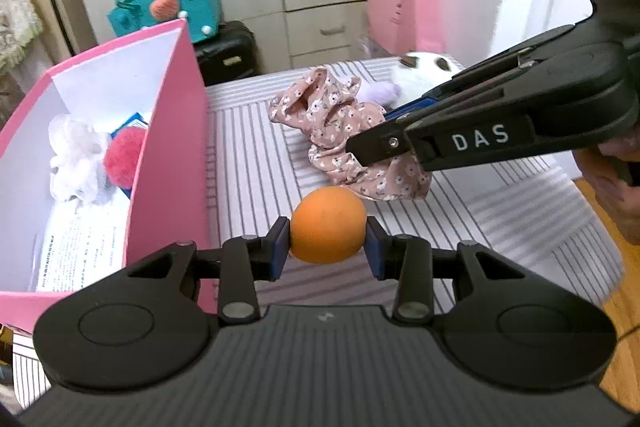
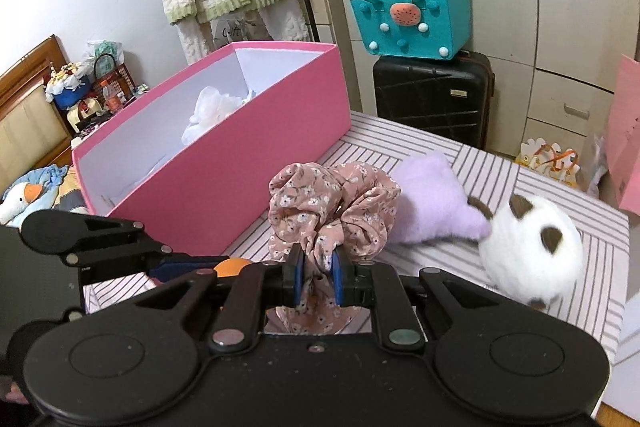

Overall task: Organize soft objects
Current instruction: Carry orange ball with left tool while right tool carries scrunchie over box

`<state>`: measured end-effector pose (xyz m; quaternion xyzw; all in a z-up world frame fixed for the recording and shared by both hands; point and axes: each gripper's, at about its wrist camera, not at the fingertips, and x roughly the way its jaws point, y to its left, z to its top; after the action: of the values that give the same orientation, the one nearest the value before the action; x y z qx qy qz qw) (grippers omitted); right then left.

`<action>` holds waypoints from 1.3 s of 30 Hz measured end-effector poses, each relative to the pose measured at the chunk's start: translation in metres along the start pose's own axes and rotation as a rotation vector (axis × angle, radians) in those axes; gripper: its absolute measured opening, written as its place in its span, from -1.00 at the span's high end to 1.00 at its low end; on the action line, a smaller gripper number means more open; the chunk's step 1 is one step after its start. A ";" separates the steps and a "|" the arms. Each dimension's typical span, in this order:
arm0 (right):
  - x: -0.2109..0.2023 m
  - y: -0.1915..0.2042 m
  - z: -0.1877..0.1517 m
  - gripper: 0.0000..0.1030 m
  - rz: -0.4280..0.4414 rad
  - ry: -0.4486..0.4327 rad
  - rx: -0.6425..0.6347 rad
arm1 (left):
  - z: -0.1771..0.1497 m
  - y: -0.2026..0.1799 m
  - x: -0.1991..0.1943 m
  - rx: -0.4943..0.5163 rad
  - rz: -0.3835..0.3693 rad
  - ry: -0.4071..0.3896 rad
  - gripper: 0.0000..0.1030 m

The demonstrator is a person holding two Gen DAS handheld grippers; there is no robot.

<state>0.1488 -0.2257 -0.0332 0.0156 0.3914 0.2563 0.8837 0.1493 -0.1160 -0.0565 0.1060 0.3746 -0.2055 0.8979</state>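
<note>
My left gripper (image 1: 327, 225) is shut on an orange ball (image 1: 328, 223), held above the striped table beside the pink box (image 1: 168, 131). My right gripper (image 2: 318, 277) is shut on a pink floral scrunchie (image 2: 332, 211); the left wrist view shows it (image 1: 362, 157) coming in from the right and pinching the scrunchie (image 1: 336, 115). Inside the pink box (image 2: 256, 163) lie a white scrunchie (image 1: 74, 155) and a red pompom (image 1: 124, 161). A purple plush (image 2: 432, 203) and a white furry plush (image 2: 532, 259) lie on the table behind the scrunchie.
The striped tablecloth (image 1: 248, 155) covers the table. Behind it stand a black suitcase (image 2: 434, 95) with a teal felt bag (image 2: 412, 23) on top, and a pink paper bag (image 1: 404, 7). A hand (image 1: 616, 187) grips the right tool at the edge.
</note>
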 end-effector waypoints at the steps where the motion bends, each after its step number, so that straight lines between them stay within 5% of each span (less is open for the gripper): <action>1: -0.003 0.001 -0.002 0.65 -0.001 0.001 0.000 | -0.002 -0.001 -0.003 0.007 -0.006 0.003 0.26; 16: -0.041 0.037 -0.055 0.65 -0.011 0.009 0.010 | -0.047 0.011 -0.032 0.045 -0.143 0.146 0.26; 29: -0.038 0.087 -0.054 0.64 0.186 0.140 0.008 | -0.065 0.068 -0.061 0.002 -0.264 0.331 0.24; 39: -0.036 0.119 -0.019 0.64 0.334 0.148 0.002 | -0.051 0.128 -0.113 -0.017 -0.218 0.229 0.23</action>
<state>0.0629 -0.1426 0.0055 0.0623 0.4476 0.3996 0.7976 0.1024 0.0487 -0.0064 0.0796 0.4857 -0.2851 0.8225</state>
